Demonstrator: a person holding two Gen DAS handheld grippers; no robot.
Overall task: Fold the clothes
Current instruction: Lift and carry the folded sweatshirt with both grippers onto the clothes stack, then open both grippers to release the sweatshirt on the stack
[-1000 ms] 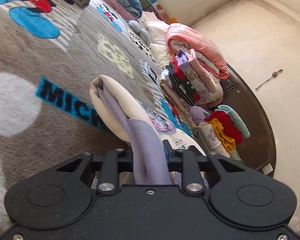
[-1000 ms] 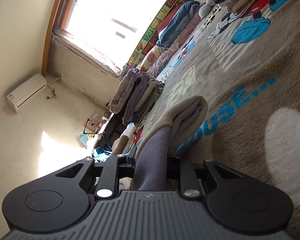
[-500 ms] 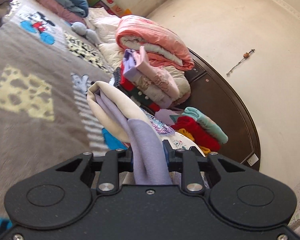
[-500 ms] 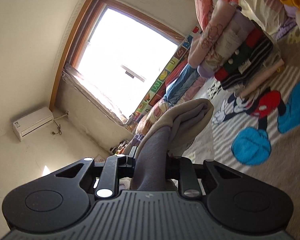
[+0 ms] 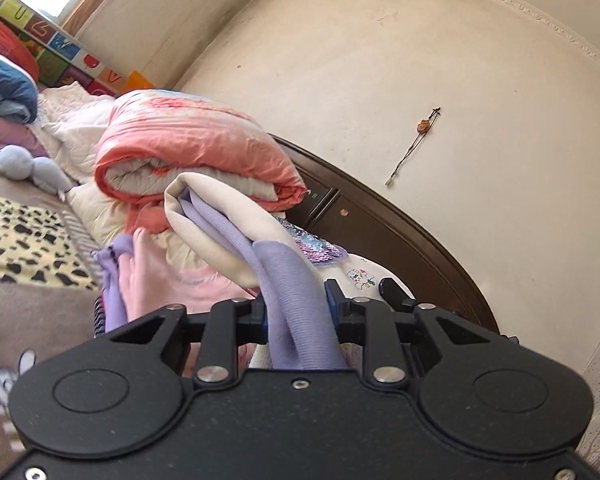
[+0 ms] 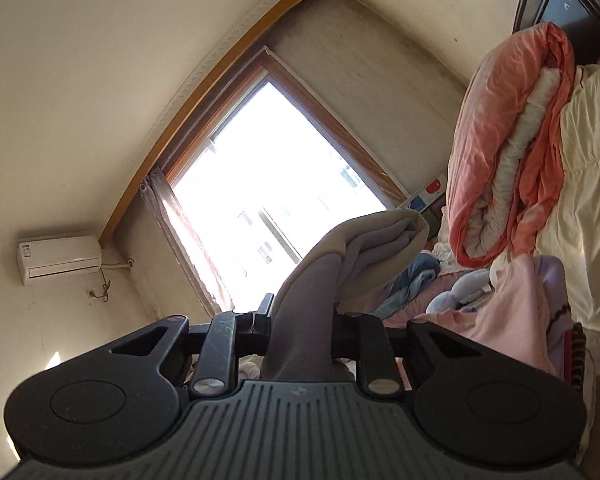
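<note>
**Both grippers clamp one folded garment in the air above the bed**

The bed (image 5: 28, 292), covered by a grey-brown blanket with a yellow patch of black spots, fills the left side of the left wrist view. At its far end, against the dark wooden headboard (image 5: 384, 232), lies a rolled coral quilt (image 5: 196, 152) on cream bedding (image 5: 80, 120). The same quilt (image 6: 512, 140) stands at the right edge of the right wrist view. That view looks up at a bright window (image 6: 276, 192) with a wooden frame and at a white air conditioner (image 6: 60, 258) on the wall to its left.

Just this side of the quilt sits a stack of folded clothes with a pink garment (image 5: 160, 276) on top. A grey soft toy (image 5: 32, 168) lies on the bed near its far left edge.

The folded garment (image 5: 228, 224), cream outside with lilac ribbed fabric inside, is off the bed, in front of the quilt and above the pink stack. Its sequin patch shows at the right. The left gripper (image 5: 296, 312) has its jaws drawn in on the lilac fold. The right gripper (image 6: 302, 324) pinches the same garment (image 6: 364, 248), whose rounded fold rises against the window.

A small pendant on a cord (image 5: 420, 136) hangs on the wall above the headboard.
</note>
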